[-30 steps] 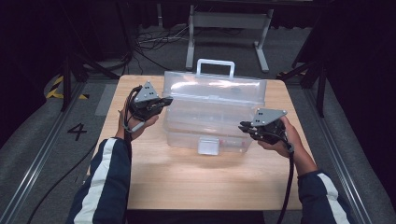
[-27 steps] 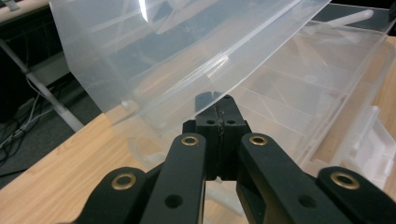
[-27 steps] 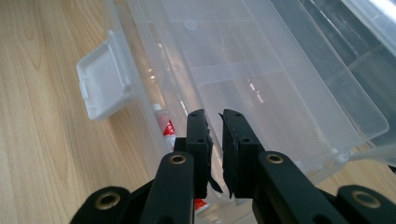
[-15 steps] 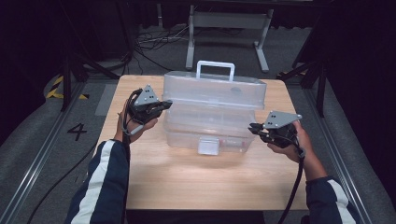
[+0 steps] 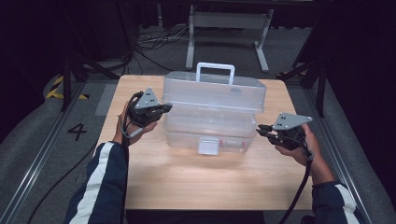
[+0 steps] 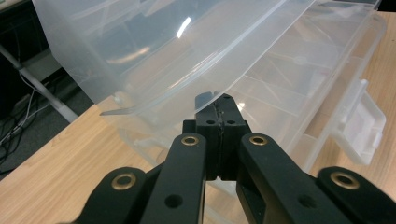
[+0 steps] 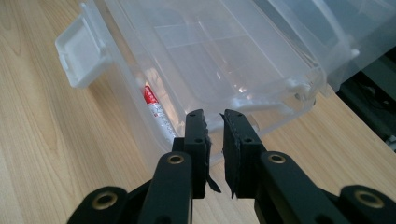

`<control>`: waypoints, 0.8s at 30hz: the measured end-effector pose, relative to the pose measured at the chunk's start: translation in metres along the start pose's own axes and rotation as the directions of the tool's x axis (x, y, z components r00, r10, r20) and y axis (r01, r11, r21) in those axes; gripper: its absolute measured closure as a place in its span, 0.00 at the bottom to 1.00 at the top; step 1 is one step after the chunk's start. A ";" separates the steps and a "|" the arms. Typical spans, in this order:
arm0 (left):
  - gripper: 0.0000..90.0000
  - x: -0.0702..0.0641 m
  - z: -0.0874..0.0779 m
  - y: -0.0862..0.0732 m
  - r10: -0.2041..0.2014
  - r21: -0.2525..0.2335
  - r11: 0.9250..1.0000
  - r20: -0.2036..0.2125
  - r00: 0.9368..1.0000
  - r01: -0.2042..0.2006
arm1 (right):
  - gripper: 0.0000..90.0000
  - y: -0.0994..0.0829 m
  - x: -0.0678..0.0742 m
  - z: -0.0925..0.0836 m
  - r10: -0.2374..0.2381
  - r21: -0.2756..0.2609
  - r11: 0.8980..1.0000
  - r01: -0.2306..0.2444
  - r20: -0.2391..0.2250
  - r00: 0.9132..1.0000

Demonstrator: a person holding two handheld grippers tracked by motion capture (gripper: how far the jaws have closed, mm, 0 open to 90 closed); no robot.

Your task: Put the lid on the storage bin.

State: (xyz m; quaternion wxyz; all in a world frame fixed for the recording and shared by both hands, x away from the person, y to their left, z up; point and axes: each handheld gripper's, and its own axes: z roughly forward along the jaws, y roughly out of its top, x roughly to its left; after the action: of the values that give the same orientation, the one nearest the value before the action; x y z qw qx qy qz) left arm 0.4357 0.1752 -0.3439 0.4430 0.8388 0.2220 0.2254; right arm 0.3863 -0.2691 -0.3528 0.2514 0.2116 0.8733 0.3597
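Note:
A clear plastic toolbox (image 5: 205, 125) stands on the wooden table (image 5: 187, 177). Its lid (image 5: 215, 91), with a white handle (image 5: 215, 70), is raised at the front and tilts back. My left gripper (image 5: 166, 108) is shut on the lid's left edge (image 6: 154, 100); in the left gripper view its pads (image 6: 219, 100) pinch the thin rim. My right gripper (image 5: 259, 129) hovers just off the box's right end. Its jaws (image 7: 214, 116) have just opened a little and stand barely apart, with nothing between them. A small red-and-white item (image 7: 152, 100) lies in the box.
The box's white latch (image 5: 208, 146) hangs down at the front middle. Bare wood lies in front of the box and at both sides. Behind the table stand a metal frame (image 5: 224, 18), floor cables and dark floor with rails.
My right gripper has drawn away to the right from the box's right end. The lid stays raised in my left gripper, which has kept still.

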 end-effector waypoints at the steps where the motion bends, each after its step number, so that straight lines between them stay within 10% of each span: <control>1: 1.00 -0.001 0.000 -0.001 0.002 0.004 1.000 0.002 1.000 -0.002 | 0.89 -0.001 0.000 0.000 0.005 0.001 1.000 -0.005 -0.004 1.000; 24: 1.00 -0.008 -0.006 -0.017 0.009 0.043 0.999 0.025 1.000 -0.010 | 0.87 -0.015 -0.001 0.005 0.040 0.034 0.999 -0.039 -0.011 0.999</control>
State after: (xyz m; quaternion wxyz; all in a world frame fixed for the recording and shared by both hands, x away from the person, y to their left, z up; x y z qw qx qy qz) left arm 0.4229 0.1832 -0.3562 0.4264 0.8520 0.2174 0.2122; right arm 0.3875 -0.2767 -0.3666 0.2356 0.2311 0.8763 0.3509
